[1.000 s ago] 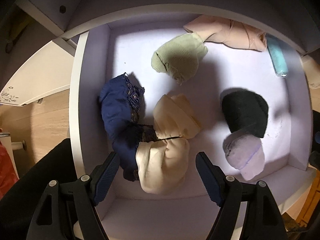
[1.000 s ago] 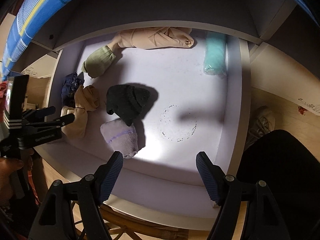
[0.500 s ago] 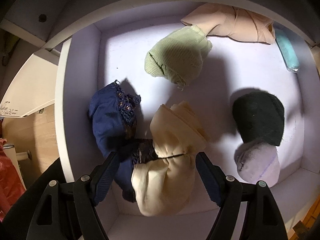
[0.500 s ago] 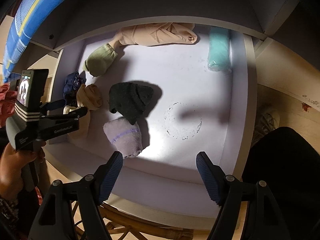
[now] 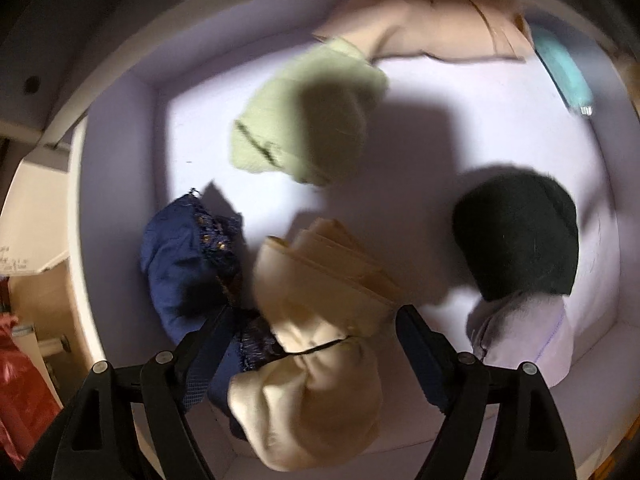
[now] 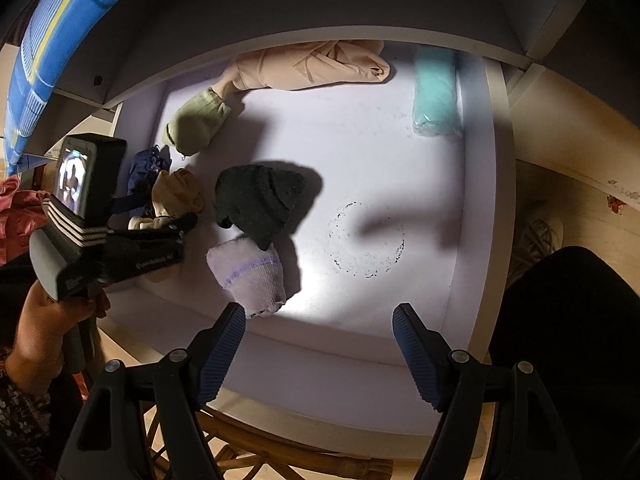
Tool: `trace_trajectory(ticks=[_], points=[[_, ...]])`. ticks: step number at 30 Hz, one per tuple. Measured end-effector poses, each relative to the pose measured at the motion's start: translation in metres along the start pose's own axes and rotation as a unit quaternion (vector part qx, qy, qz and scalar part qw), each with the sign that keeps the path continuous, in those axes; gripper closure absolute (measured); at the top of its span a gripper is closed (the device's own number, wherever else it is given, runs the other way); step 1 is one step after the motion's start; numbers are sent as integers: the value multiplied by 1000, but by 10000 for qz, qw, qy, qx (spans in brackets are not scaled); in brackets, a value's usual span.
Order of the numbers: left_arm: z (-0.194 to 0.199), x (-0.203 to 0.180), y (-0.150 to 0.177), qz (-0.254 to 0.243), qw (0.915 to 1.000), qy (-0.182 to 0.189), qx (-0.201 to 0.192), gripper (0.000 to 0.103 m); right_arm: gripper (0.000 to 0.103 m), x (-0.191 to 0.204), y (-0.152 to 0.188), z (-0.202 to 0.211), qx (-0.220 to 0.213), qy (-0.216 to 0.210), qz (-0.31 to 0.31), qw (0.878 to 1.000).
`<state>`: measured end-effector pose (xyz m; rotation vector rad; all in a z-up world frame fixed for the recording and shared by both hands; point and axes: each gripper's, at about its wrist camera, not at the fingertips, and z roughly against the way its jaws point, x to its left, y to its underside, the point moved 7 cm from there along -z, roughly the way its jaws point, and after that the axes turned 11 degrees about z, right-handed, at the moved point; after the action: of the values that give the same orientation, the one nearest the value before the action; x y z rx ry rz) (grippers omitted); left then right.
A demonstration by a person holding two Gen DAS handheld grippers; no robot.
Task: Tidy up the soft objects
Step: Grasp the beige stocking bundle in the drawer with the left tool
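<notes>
A white drawer (image 5: 116, 200) holds the soft things. A cream cloth bundle (image 5: 312, 400) lies between the fingers of my left gripper (image 5: 314, 316), whose jaws are opening; the pads do not press it. A navy lace garment (image 5: 180, 264) lies against it, under the left finger. Farther in are a pale green sock (image 5: 304, 128), a black knit piece (image 5: 520, 248), a lilac sock (image 5: 524, 340), a beige garment (image 5: 432, 28) and a teal roll (image 5: 564, 72). My right gripper (image 6: 318, 312) hangs open over the drawer's front edge (image 6: 320, 364), holding nothing.
A dark ring mark (image 6: 366, 240) stains the drawer floor right of the black knit piece. A hand (image 6: 48, 320) holds the left gripper's handle at the drawer's left side. A wicker frame (image 6: 280, 452) shows below the drawer front. A dark trouser leg (image 6: 560, 340) is at the right.
The left gripper has sunk toward the cream and navy bundle, which now fills the space between its fingers. Its jaws stand slightly wider. The right gripper has kept still.
</notes>
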<state>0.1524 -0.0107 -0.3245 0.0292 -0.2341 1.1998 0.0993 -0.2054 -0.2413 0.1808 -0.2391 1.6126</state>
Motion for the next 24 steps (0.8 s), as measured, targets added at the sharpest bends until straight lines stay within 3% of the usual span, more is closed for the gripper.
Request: trace_trajectory(ticks=[2, 3, 5, 8, 18, 19, 21, 24], points=[[-3, -8, 3, -102, 9999, 30, 54, 19, 26, -1, 0, 1, -12, -19, -34, 10000], [-4, -15, 5, -130, 9993, 336, 87, 19, 26, -1, 0, 1, -16, -27, -49, 10000], [-9, -21, 8, -84, 9982, 526, 293, 19, 26, -1, -1, 1, -26, -51, -82, 10000], [-15, -17, 9, 293, 9956, 737, 500, 20, 26, 0, -1, 1, -33, -80, -96, 9999], [-18, -15, 7, 666, 9929, 815, 557, 22, 26, 0, -1, 0, -31, -100, -99, 9999], [-17, -15, 5, 699, 9928, 817, 531, 26, 26, -1, -1, 0, -35, -96, -106, 9999], [-10, -6, 0, 797, 9927, 851, 305, 59, 26, -1, -1, 0, -37, -95, -119, 9999], [-8, -4, -6, 1089, 9843, 1339, 372, 59, 26, 0, 0, 0, -43, -105, -120, 9999]])
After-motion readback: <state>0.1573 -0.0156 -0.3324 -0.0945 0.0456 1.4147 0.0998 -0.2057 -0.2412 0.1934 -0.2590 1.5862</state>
